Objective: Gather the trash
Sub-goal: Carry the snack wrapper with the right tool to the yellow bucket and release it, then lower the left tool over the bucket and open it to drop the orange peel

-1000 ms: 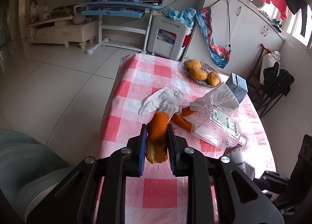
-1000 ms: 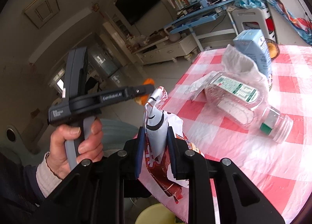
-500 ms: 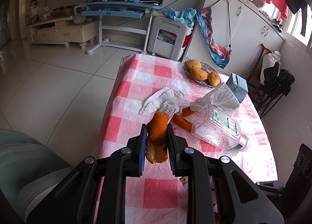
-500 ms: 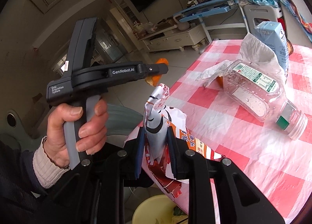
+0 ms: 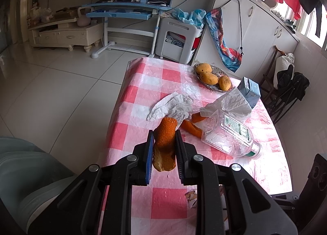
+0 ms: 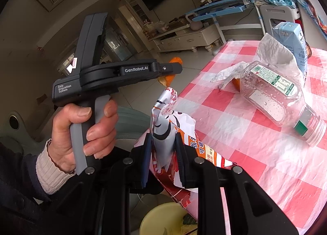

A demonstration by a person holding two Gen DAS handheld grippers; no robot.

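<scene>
The left claw [image 5: 163, 149] is clamped on an orange peel [image 5: 165, 141], held above the near edge of the checked tabletop [image 5: 163, 83]. The right claw [image 6: 163, 153] pinches a crumpled snack wrapper [image 6: 163, 132] over the tabletop's corner, above a yellow bin [image 6: 161, 218]. A tissue [image 5: 173, 106], more peel [image 5: 191, 126] and an empty bottle [image 5: 229, 136] lie on the tabletop, close together.

We read "GenRobot.AI" and "Data Acquisition System" in pale letters on the dark grey handheld left gripper [image 6: 170, 69]. Chinese characters, not legible to us, on the near crumpled red-and-white foil snack wrapper [image 6: 196, 147]. Label print on the clear plastic bottle [image 6: 271, 96], too small.
</scene>
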